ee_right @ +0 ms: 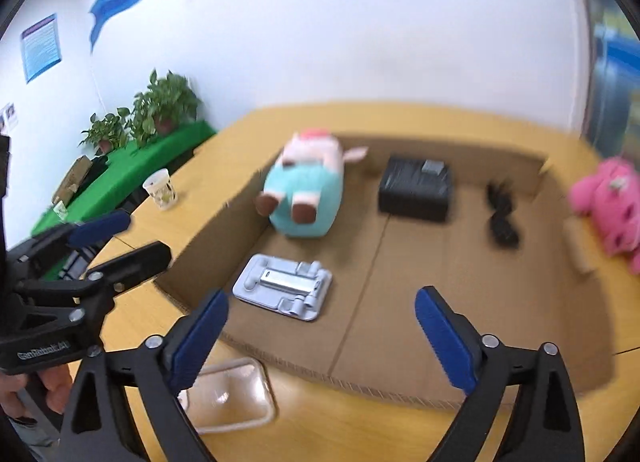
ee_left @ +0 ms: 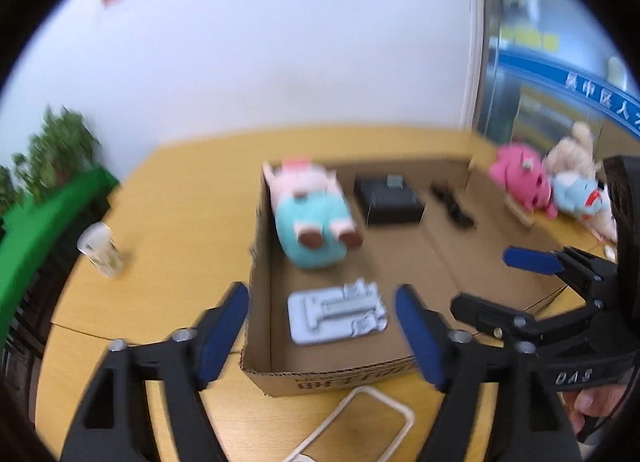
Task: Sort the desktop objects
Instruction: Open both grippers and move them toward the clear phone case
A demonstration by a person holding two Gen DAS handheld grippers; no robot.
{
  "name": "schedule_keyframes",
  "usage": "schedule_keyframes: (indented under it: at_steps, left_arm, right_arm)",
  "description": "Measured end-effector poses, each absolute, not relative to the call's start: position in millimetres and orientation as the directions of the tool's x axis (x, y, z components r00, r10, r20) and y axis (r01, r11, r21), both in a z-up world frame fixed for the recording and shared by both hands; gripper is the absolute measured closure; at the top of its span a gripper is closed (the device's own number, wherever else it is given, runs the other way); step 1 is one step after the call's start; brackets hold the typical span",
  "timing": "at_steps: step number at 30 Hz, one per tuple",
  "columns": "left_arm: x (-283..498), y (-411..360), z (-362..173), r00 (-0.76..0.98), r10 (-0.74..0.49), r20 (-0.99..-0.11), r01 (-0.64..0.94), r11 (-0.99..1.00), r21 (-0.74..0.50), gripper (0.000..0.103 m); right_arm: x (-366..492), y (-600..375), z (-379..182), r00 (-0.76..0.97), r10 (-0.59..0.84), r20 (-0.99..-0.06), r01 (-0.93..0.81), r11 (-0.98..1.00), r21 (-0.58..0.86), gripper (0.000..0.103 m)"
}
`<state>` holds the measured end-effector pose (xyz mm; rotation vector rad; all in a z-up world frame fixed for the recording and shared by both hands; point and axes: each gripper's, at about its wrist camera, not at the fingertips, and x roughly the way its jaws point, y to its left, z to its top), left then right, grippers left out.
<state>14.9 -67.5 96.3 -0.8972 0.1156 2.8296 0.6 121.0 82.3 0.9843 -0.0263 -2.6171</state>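
Note:
A shallow cardboard box (ee_left: 259,262) (ee_right: 208,238) lies on the yellow table. Inside it are a pink-and-teal plush pig (ee_left: 312,221) (ee_right: 308,197), a black case (ee_left: 390,197) (ee_right: 416,189), a black cable bundle (ee_left: 452,205) (ee_right: 502,213) and a grey moulded tray of parts (ee_left: 336,316) (ee_right: 284,288). My left gripper (ee_left: 320,298) (ee_right: 140,238) hangs open above the box's near left corner, holding nothing. My right gripper (ee_right: 320,298) (ee_left: 488,282) is open and bare above the box's front edge. Both views are blurred.
A clear plastic container (ee_left: 360,426) (ee_right: 228,394) lies on the table in front of the box. A pink plush (ee_left: 520,181) (ee_right: 612,201), a blue plush (ee_left: 576,193) and a beige plush (ee_left: 572,153) sit right of the box. A cup (ee_left: 100,248) (ee_right: 161,187) stands left; plants (ee_right: 160,105) behind.

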Motion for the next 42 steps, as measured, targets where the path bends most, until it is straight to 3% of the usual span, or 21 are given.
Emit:
schedule_keyframes:
  at_steps: [7, 42]
  left_arm:
    - [43.0, -59.1, 110.1, -0.829, 0.193, -0.525, -0.169, -0.981, -0.093, 0.026]
    - [82.3, -56.8, 86.2, -0.824, 0.183, -0.537, -0.145, -0.983, -0.112, 0.026]
  right_arm:
    - [40.9, 141.3, 113.3, -0.775, -0.263, -0.575, 0.276, -0.959, 0.066, 0.006]
    - [82.3, 153.1, 103.0, -0.788, -0.259, -0.558, 0.285, -0.958, 0.042, 0.006]
